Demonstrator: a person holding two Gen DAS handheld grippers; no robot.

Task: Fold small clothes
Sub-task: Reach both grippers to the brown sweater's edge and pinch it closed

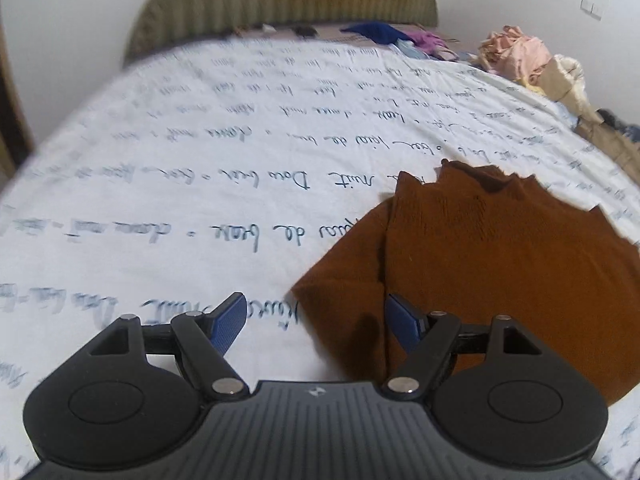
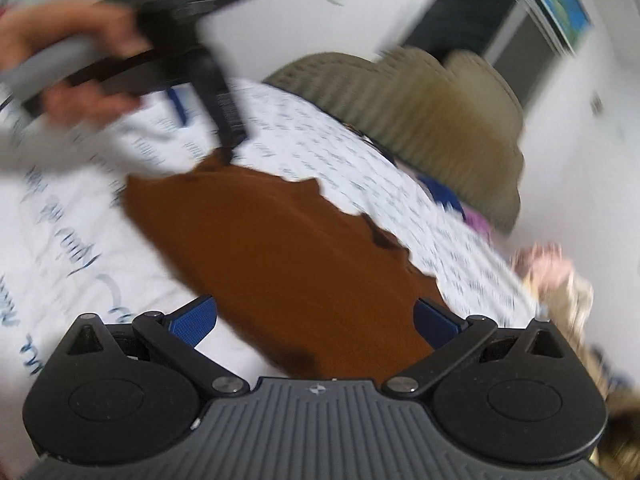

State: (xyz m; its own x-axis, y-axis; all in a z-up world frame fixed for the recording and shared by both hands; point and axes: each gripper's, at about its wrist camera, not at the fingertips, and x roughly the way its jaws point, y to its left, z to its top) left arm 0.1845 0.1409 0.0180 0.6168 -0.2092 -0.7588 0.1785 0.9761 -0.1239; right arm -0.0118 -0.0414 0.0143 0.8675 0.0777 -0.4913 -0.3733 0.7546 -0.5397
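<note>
Currently both grippers gape with nothing clamped: left gripper [image 1: 316, 320], right gripper [image 2: 314, 318]. Rust-brown knit garment [image 1: 500, 260] lies flat on white script-printed bedsheet [image 1: 180, 200], lower right of frame.

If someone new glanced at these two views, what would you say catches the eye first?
The rust-brown garment stands out, spread flat on the white bedsheet with handwriting print. Both grippers hang over it with fingers apart and nothing between them: the left gripper at its near edge, the right gripper over its middle. A heap of unfolded clothes waits at the far right by the headboard.
</note>
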